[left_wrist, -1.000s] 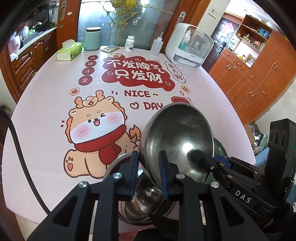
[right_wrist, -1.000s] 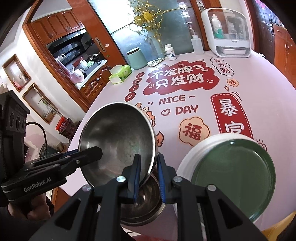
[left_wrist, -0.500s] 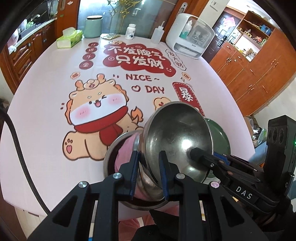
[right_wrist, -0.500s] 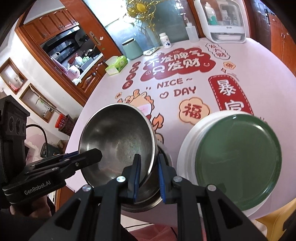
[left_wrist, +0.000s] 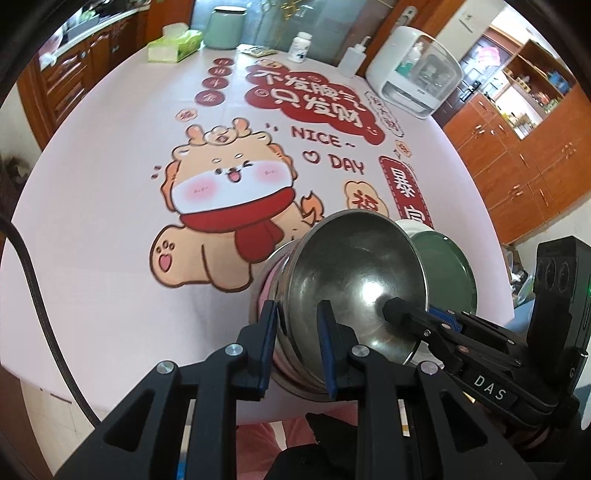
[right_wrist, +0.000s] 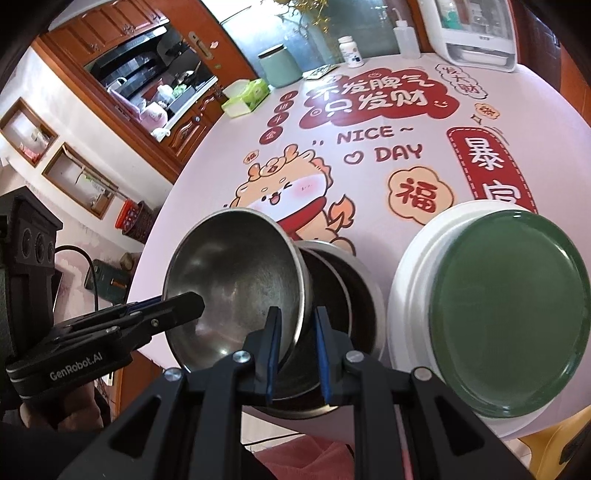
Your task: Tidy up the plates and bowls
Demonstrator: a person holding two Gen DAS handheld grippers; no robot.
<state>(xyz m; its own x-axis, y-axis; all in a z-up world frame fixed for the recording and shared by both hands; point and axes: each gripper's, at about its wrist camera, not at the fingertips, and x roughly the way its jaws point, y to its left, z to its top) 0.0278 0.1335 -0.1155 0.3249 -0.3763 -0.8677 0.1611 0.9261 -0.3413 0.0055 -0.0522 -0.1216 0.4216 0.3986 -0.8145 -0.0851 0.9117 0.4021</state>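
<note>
A steel bowl (left_wrist: 354, 280) hangs tilted, gripped at two opposite spots on its rim. My left gripper (left_wrist: 297, 343) is shut on its near rim. My right gripper (right_wrist: 297, 347) is shut on the other side of the steel bowl (right_wrist: 236, 280). Each gripper shows in the other's view: the right gripper (left_wrist: 391, 310) and the left gripper (right_wrist: 192, 302). Just under the held bowl sits a second steel bowl (right_wrist: 343, 295) on the table, partly covered by it. To its right a green plate (right_wrist: 509, 317) lies on a white plate (right_wrist: 410, 273).
The round table (left_wrist: 110, 206) has a printed cloth, and its near edge is right by the bowls. Along the far edge stand a tissue box (left_wrist: 173, 46), a green canister (left_wrist: 225, 27), a pill bottle (left_wrist: 301, 46), a pump bottle (left_wrist: 356, 55) and a white appliance (left_wrist: 417, 74).
Both grippers have sunk together with the steel bowl, which now hangs lower and closer over the second bowl. The table looks nearer in both views.
</note>
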